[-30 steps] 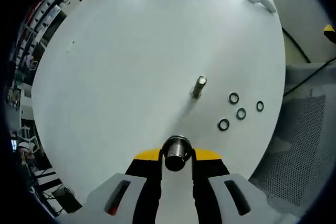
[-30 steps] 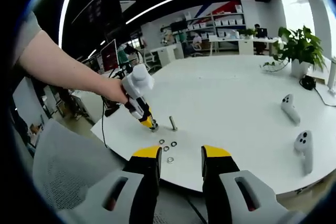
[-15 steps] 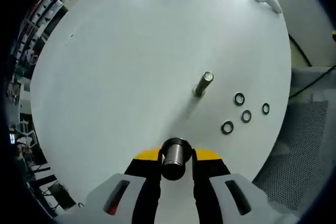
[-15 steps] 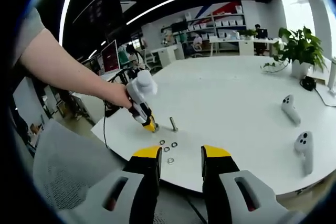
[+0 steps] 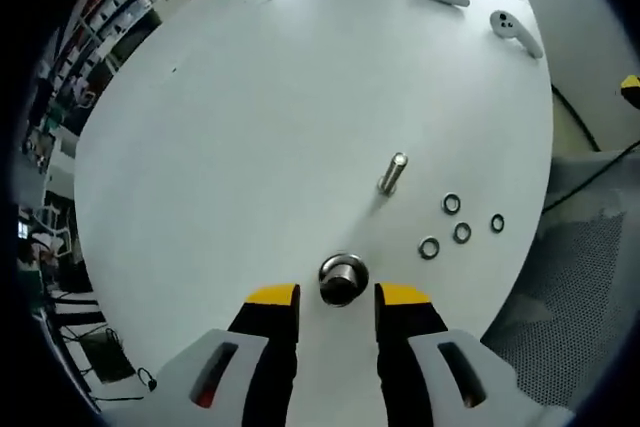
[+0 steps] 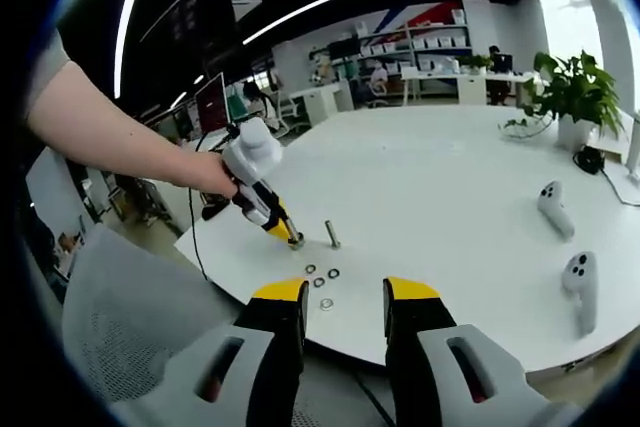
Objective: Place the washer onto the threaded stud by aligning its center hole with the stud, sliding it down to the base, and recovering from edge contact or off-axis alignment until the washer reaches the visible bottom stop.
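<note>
White table, upright stud near washers; both grippers' fingers apart, empty.

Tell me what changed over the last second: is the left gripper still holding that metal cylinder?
No. The left gripper has opened and let go of the metal cylinder, which now stands on the white table between its tips. The threaded stud, the four washers and the open right gripper stayed put.
</note>
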Motion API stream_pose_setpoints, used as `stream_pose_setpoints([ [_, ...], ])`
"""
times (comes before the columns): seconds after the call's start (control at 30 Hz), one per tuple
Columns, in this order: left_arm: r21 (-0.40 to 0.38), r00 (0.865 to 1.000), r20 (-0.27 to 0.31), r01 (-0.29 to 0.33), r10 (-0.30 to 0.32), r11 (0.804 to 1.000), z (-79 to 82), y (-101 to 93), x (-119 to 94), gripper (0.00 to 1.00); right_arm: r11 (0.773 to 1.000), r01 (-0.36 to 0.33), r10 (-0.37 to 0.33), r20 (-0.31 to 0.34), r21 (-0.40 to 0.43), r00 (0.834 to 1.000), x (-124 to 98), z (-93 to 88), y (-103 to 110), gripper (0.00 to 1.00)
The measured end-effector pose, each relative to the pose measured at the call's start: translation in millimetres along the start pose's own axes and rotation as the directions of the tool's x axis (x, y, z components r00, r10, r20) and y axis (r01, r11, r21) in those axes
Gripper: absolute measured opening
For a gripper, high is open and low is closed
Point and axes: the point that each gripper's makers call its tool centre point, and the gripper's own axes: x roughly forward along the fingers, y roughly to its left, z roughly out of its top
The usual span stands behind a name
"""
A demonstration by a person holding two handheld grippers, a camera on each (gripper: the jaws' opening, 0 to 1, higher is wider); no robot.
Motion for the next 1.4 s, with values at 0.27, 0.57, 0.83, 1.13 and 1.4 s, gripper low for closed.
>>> stream_pose_setpoints([
  [0.27, -0.063, 0.990, 0.122, -0.062, 0.069, 0.996, 4.3, 8.2, -29, 0.32, 1.000, -0.019, 0.018, -0.028, -0.015, 0.999, 1, -4.9, 4, 0.32],
  [0.57, -0.177, 0.970, 0.211, -0.083, 0.120, 0.981, -2.2, 5.9, -63, 0.31, 0.998, -0.051, 0.049, -0.051, -0.040, 0.997, 2, -8.4, 10, 0.33],
  [0.83, -0.231, 0.924, 0.343, -0.089, 0.166, 0.969, -3.9, 3.4, -100, 0.33, 0.999, -0.018, 0.017, -0.039, -0.027, 0.999, 2, -6.9, 3, 0.33],
  [1.13, -0.299, 0.867, 0.465, -0.038, 0.181, 0.953, -18.4, -2.7, -137, 0.36, 1.000, 0.015, -0.017, -0.055, -0.025, 0.998, 0, -10.7, -4, 0.33],
  [1.4, -0.296, 0.836, 0.526, 0.009, 0.156, 0.955, -39.6, -23.7, -159, 0.38, 0.999, 0.039, -0.040, -0.060, -0.018, 0.997, -1, -11.2, -7, 0.32],
])
